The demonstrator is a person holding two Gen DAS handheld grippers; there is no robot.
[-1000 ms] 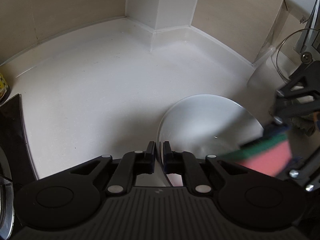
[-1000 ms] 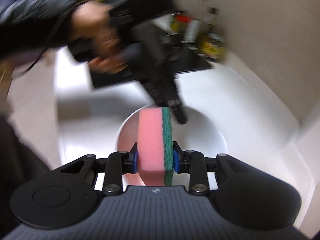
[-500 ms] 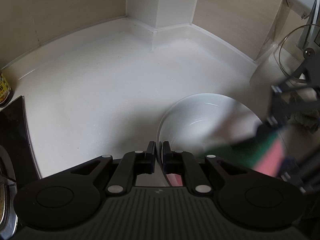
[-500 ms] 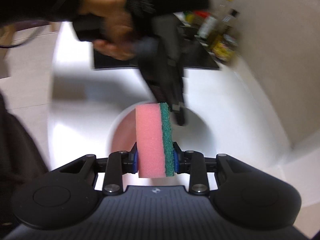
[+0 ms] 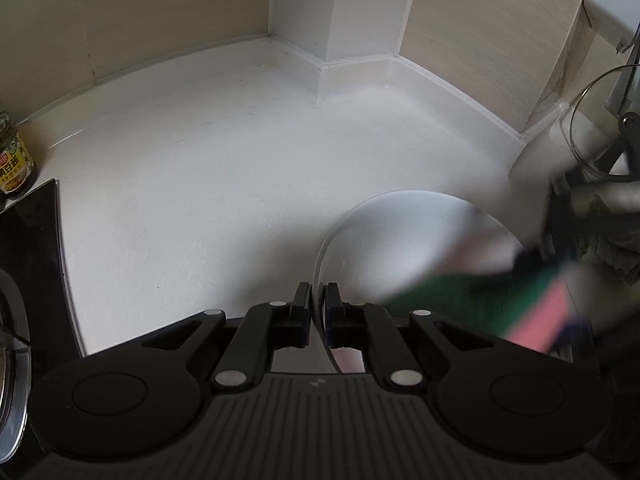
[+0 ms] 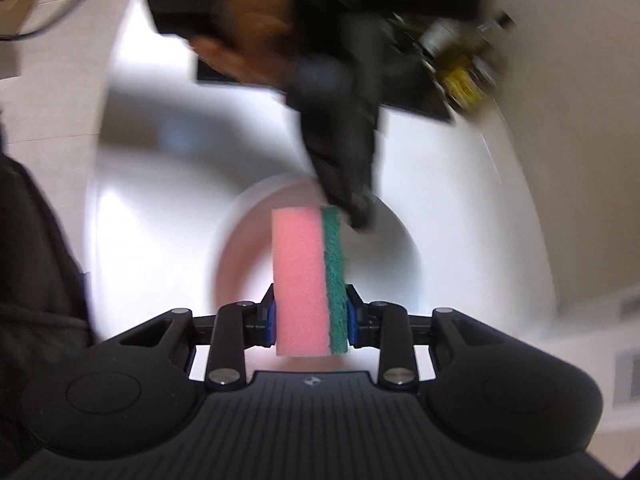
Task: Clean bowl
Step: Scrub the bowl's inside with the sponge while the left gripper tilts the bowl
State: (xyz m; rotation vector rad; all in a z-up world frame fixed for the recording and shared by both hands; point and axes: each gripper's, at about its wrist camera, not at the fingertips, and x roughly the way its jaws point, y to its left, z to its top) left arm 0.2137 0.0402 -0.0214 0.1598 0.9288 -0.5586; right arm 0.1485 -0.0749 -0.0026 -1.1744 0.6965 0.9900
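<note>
Left gripper (image 5: pixel 318 298) pinches the near rim of the bowl (image 5: pixel 400 240) on the counter (image 5: pixel 200 184); right gripper (image 6: pixel 311 316) clamps the sponge (image 6: pixel 308 280) over the bowl. A hard scrub could twist that thin rim loose. Only the left view shows the jar (image 5: pixel 12 160) far left of the bowl.

Bowl (image 5: pixel 400 248) sits on the counter (image 5: pixel 208 200), left gripper (image 5: pixel 318 300) at its six-o'clock rim. Sponge (image 5: pixel 532 308) at four o'clock over the bowl. Jar (image 5: pixel 12 156) out at nine.
</note>
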